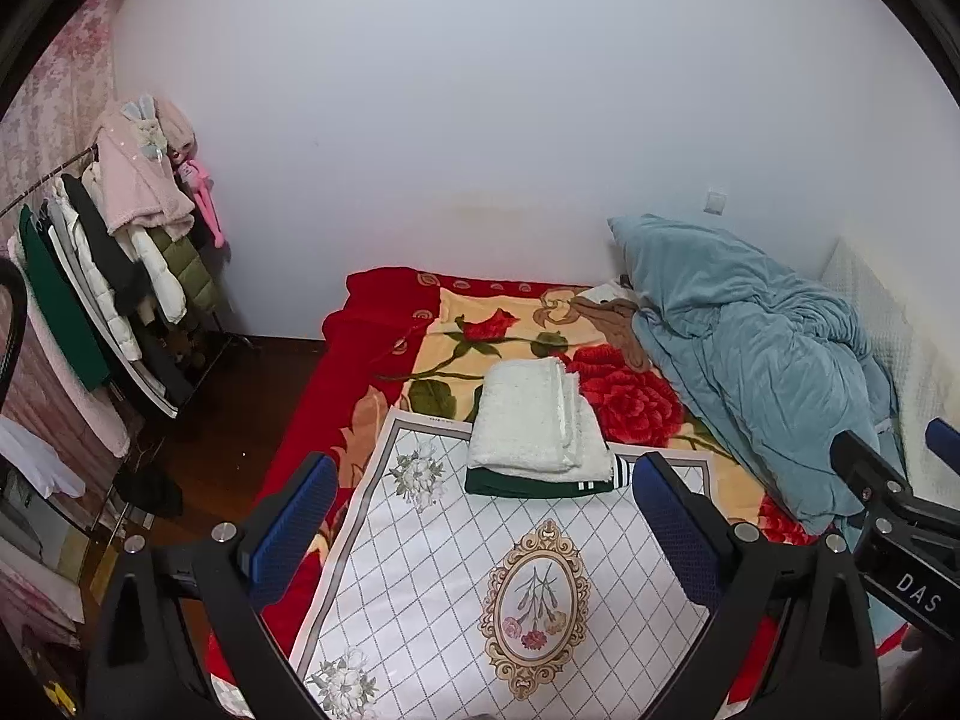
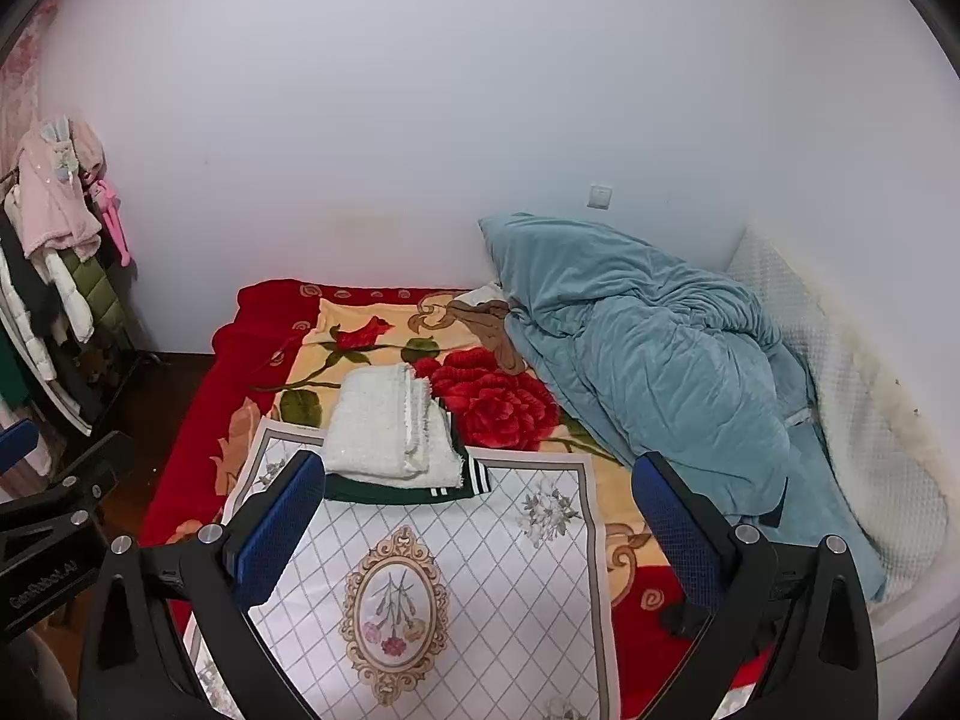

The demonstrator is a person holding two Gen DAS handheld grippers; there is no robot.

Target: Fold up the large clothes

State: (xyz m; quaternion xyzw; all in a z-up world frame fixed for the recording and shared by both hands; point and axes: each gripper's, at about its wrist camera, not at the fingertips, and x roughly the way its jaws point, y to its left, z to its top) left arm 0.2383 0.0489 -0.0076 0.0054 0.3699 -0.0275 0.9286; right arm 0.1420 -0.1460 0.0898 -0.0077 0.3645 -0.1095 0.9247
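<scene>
A folded white fleece garment (image 1: 534,420) (image 2: 390,429) lies on top of a folded dark green garment with white stripes (image 1: 540,483) (image 2: 408,489), at the far end of a white diamond-patterned mat (image 1: 480,588) (image 2: 432,588) on the bed. My left gripper (image 1: 480,534) is open and empty, held above the mat short of the stack. My right gripper (image 2: 474,528) is open and empty, also above the mat. The right gripper's body shows at the right edge of the left wrist view (image 1: 888,492).
A red rose-patterned blanket (image 1: 624,396) (image 2: 492,396) covers the bed. A rumpled teal duvet (image 1: 750,354) (image 2: 660,360) lies along the right. A brown garment (image 1: 618,324) lies beside it. A clothes rack (image 1: 120,252) stands at the left over dark floor (image 1: 240,396).
</scene>
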